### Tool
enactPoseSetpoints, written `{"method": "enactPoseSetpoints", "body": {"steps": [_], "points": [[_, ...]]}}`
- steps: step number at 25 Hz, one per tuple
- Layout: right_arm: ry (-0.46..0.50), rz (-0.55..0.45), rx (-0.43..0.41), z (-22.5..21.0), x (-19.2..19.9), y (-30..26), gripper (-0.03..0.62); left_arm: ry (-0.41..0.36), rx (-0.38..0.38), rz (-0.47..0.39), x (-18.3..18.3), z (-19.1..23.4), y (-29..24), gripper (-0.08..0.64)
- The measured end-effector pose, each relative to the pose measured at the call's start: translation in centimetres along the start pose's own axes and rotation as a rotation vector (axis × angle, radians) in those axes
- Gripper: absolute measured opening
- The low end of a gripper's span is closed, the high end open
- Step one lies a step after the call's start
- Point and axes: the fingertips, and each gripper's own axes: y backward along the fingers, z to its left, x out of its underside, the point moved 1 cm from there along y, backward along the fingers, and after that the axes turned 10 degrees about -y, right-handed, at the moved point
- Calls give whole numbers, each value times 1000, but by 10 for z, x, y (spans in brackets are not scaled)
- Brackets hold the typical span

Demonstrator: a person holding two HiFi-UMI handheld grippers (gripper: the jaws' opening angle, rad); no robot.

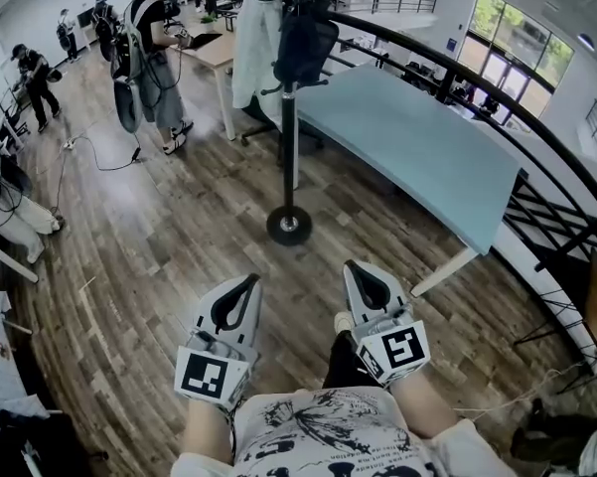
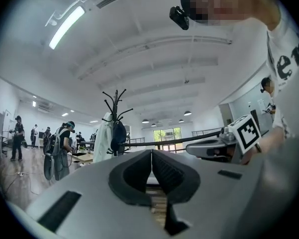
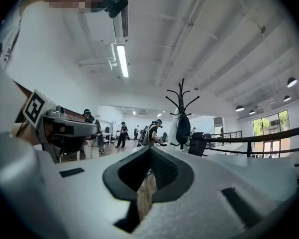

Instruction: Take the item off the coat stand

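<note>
A black coat stand rises from a round base on the wooden floor, a few steps ahead of me. A white coat hangs on its left side and a dark bag on its right. My left gripper and right gripper are held low and close to my body, far short of the stand. Both are shut with nothing between their jaws. The left gripper view has the stand with the coat in the distance. The right gripper view has the stand and the bag far off.
A pale blue table stands right of the stand, with a black railing behind it. Several people stand at the back left, one beside a wooden desk. A cable trails over the floor.
</note>
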Motion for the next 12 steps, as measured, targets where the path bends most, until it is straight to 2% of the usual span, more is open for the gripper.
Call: {"method": "enactPoseSetpoints", "body": {"steps": [5,12], "points": [[-20,12,-69,-36,7,-47,-6,3,-26,64,21,10,-44,5],[-14,5,-160,-118,-8,-139,-6,-33,-128,40,11,49,-154,5]]}}
